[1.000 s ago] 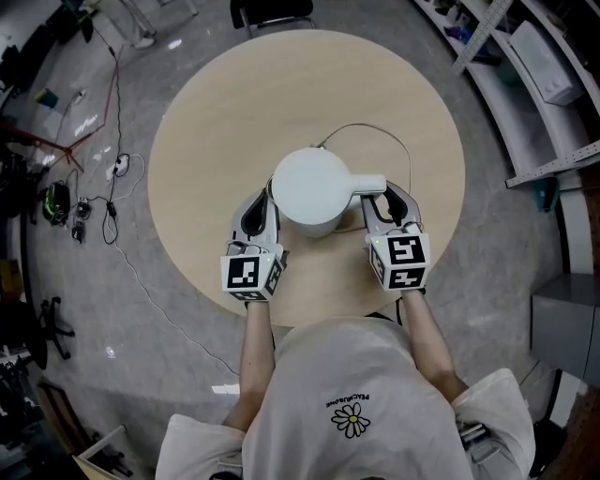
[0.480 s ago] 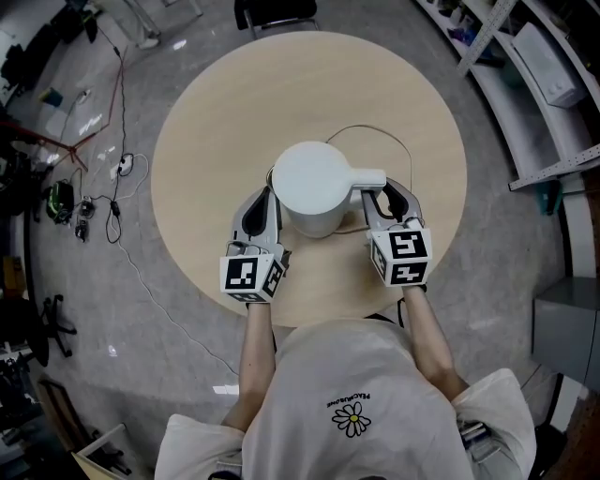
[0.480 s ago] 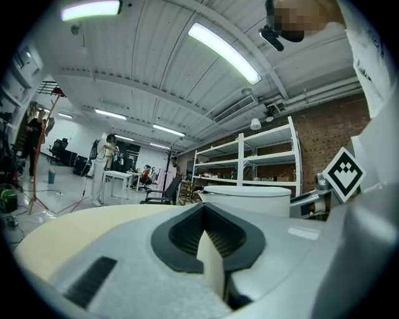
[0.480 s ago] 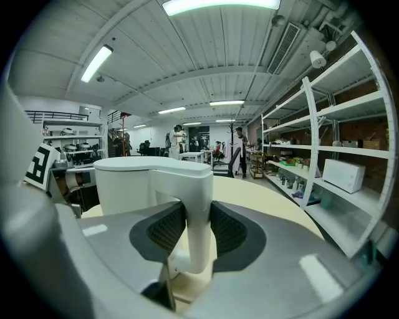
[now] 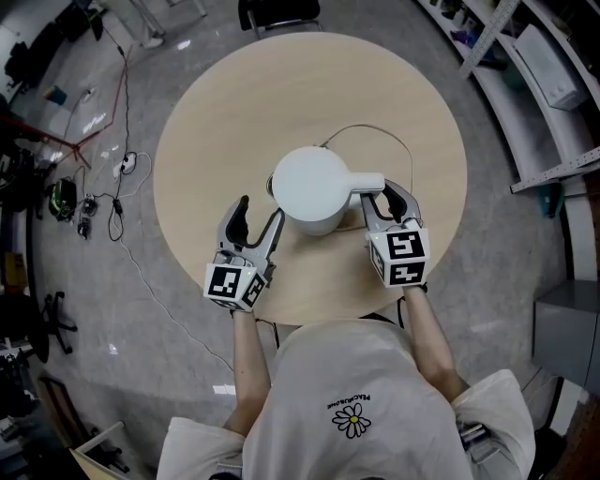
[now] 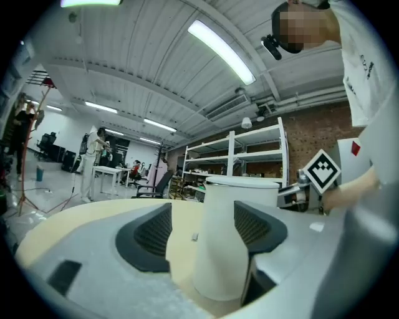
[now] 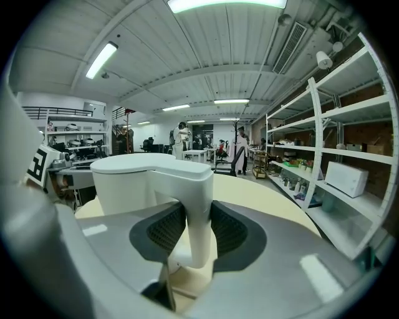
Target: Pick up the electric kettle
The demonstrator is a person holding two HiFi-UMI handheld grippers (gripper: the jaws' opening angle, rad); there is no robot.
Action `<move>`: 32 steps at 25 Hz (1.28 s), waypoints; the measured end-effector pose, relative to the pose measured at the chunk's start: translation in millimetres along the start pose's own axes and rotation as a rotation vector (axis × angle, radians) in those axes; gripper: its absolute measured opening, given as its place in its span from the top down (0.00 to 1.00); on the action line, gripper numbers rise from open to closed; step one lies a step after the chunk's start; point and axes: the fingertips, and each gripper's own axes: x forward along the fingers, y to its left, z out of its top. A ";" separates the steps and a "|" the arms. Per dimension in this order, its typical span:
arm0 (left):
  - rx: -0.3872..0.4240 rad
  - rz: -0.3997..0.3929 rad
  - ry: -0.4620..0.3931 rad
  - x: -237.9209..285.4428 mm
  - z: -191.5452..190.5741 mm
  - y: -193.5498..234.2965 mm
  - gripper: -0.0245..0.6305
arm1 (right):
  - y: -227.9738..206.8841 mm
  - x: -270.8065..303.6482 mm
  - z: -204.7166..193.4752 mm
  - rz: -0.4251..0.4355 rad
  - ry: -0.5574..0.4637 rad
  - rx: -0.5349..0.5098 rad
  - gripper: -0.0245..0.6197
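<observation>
The white electric kettle (image 5: 309, 183) stands near the middle of the round wooden table (image 5: 281, 94), its handle (image 5: 367, 182) pointing right. My right gripper (image 5: 382, 199) is shut on that handle; in the right gripper view both ribbed pads squeeze the handle (image 7: 196, 205), with the kettle body (image 7: 134, 180) behind it. My left gripper (image 5: 261, 211) sits just left of the kettle, and its jaws have just been opening. They stand apart with nothing pressed between them. In the left gripper view (image 6: 201, 215) the kettle (image 6: 227, 249) rises close ahead, by the right pad.
A thin power cord (image 5: 375, 131) loops over the table behind the kettle. Cables and gear (image 5: 84, 187) lie on the floor at left, a chair (image 5: 272, 14) stands beyond the table, and shelving (image 5: 534, 56) runs along the right.
The left gripper has drawn left, away from the kettle's side, and its jaws have spread from shut to open. The right gripper and kettle have stayed put.
</observation>
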 end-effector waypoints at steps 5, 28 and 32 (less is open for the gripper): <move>-0.010 -0.081 0.046 -0.2 -13.9 -12.4 0.47 | 0.0 2.7 -0.3 0.005 -0.001 0.000 0.76; 0.030 -0.231 0.169 35.3 -34.5 -60.5 0.27 | -3.3 1.6 0.8 -0.018 -0.034 -0.006 0.76; 0.009 -0.218 0.198 32.4 -31.3 -55.7 0.27 | 2.3 3.8 10.2 0.004 -0.060 -0.041 0.76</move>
